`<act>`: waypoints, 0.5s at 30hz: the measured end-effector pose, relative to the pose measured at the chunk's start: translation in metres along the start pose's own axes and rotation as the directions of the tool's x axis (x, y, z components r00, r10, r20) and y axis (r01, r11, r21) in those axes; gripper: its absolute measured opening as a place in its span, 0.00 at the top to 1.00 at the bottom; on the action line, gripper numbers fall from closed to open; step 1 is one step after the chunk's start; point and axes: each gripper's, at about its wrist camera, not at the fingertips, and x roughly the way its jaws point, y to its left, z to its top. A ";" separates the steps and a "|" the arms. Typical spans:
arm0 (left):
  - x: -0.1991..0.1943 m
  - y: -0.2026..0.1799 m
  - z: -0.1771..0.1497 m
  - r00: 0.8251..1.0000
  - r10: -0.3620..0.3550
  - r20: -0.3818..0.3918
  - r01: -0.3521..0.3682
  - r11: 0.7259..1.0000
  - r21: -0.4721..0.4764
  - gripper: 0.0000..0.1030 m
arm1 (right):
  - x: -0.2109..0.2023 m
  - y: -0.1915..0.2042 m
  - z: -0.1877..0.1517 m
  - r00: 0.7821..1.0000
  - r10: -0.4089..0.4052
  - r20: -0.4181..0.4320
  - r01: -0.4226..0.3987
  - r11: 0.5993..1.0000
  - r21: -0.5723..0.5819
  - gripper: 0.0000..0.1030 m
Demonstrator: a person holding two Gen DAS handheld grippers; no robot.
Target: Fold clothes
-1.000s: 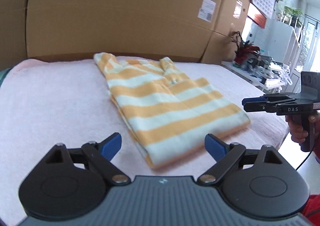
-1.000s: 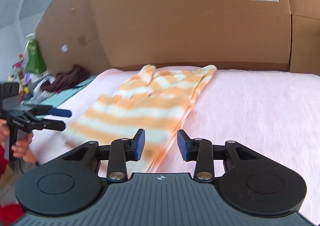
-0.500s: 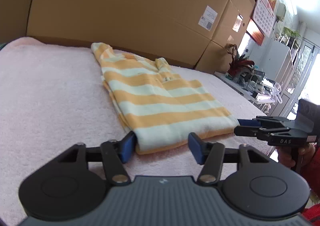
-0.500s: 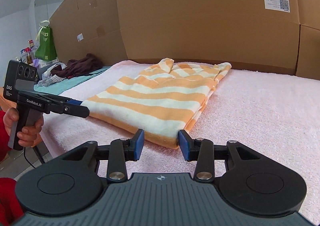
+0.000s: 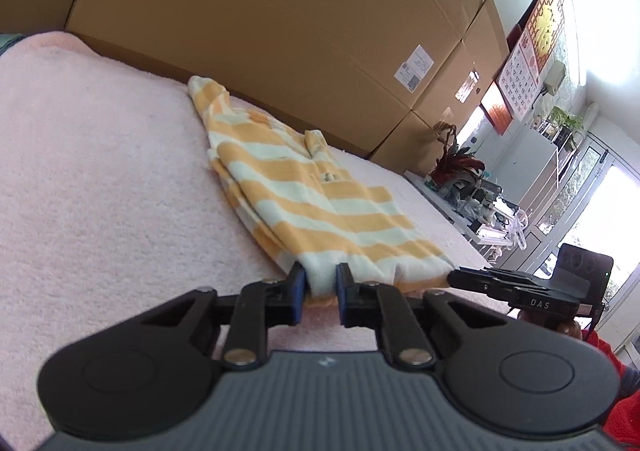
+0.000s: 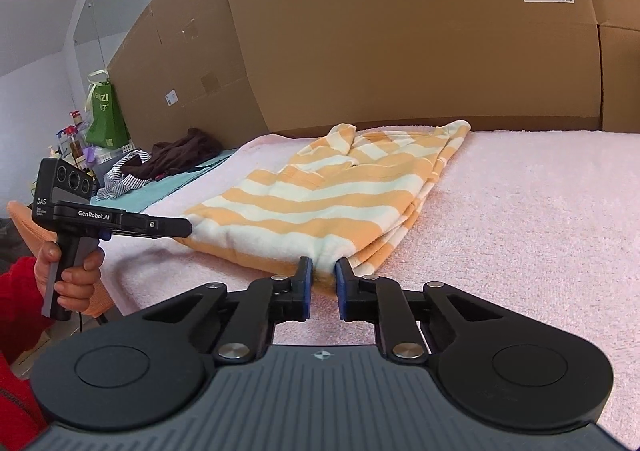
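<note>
A folded shirt with orange and white stripes (image 5: 320, 211) lies on the pink towel (image 5: 100, 191), collar end toward the cardboard. My left gripper (image 5: 321, 280) is at the shirt's near-left hem corner, its jaws closing with the cloth pinched between the blue pads. My right gripper (image 6: 322, 276) is at the near-right hem corner of the shirt (image 6: 328, 195), its jaws also closing, and the hem is bunched between its pads. Each gripper shows in the other's view: the right gripper (image 5: 454, 278) and the left gripper (image 6: 186, 228), held by a hand in a red sleeve.
Tall cardboard boxes (image 6: 400, 51) wall off the far side of the towel (image 6: 540, 231). A pile of dark and striped clothes (image 6: 160, 163) lies on a teal cloth to the left, beside a green bag (image 6: 105, 115). A shelf with a red plant (image 5: 452, 167) stands to the right.
Both grippers moved up to the shirt's near hem and closed on it, the left from wide open. The left gripper also rolled and sank toward the towel.
</note>
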 end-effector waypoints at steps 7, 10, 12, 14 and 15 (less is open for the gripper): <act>-0.020 -0.003 -0.017 0.997 0.043 -0.060 -0.044 0.999 0.000 0.91 | -0.014 0.001 -0.001 0.999 0.008 -0.053 -0.009 1.000 -0.005 0.93; -0.024 -0.007 -0.022 0.994 0.092 -0.056 -0.090 0.995 0.040 0.94 | -0.016 -0.002 -0.003 0.998 -0.016 -0.065 0.015 1.000 -0.002 0.93; -0.029 -0.024 -0.020 0.985 0.163 -0.051 -0.153 0.974 0.170 0.85 | -0.020 0.001 -0.002 0.997 -0.041 -0.061 0.040 0.999 -0.030 0.89; -0.032 -0.038 -0.019 0.976 0.211 -0.054 -0.186 0.937 0.297 0.54 | -0.023 0.003 -0.002 0.996 -0.067 -0.057 0.064 0.996 -0.057 0.84; -0.031 -0.041 -0.019 0.976 0.211 -0.060 -0.180 0.927 0.330 0.39 | -0.025 0.004 -0.001 0.995 -0.080 -0.055 0.076 0.995 -0.071 0.81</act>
